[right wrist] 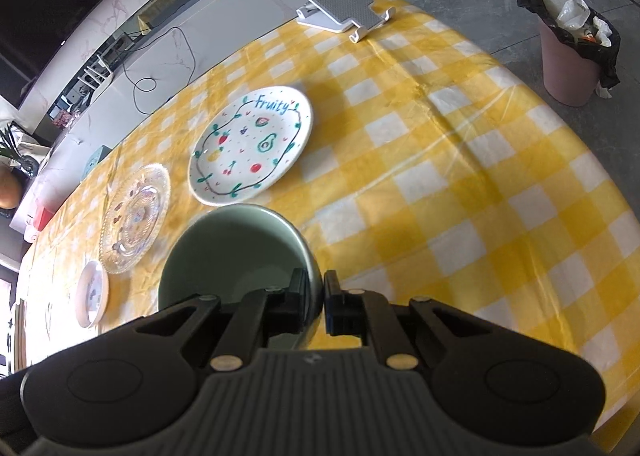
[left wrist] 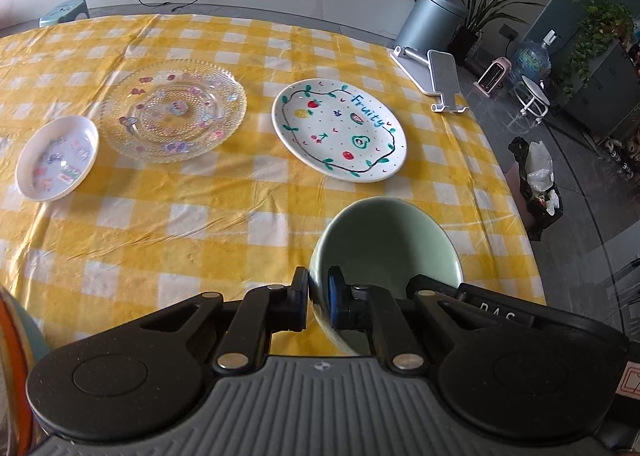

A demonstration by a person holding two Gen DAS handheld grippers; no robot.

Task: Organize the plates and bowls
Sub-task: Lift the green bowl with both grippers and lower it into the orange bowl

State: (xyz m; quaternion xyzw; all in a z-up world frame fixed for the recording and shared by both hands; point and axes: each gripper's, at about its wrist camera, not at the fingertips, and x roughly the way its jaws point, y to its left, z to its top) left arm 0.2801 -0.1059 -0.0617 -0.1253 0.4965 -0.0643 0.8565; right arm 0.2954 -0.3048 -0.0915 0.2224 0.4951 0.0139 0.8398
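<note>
My left gripper [left wrist: 318, 296] is shut on the near-left rim of a pale green bowl [left wrist: 392, 240], one finger inside, one outside. My right gripper [right wrist: 316, 302] is shut on the right rim of a green bowl [right wrist: 232, 252] in the same way. I cannot tell if these are one bowl or two. Beyond lie a white "Fruity" plate [left wrist: 340, 132] [right wrist: 252, 144], a clear glass plate [left wrist: 174, 110] [right wrist: 136, 216] with stickers, and a small white dish [left wrist: 58, 158] [right wrist: 93, 298] at the left.
A yellow checked cloth [left wrist: 200, 224] [right wrist: 460, 184] covers the table. A white phone stand [left wrist: 436, 80] [right wrist: 340, 8] sits at the far right corner. A pink bin [right wrist: 572, 56] stands on the floor to the right. An orange-rimmed object [left wrist: 12, 356] shows at the left edge.
</note>
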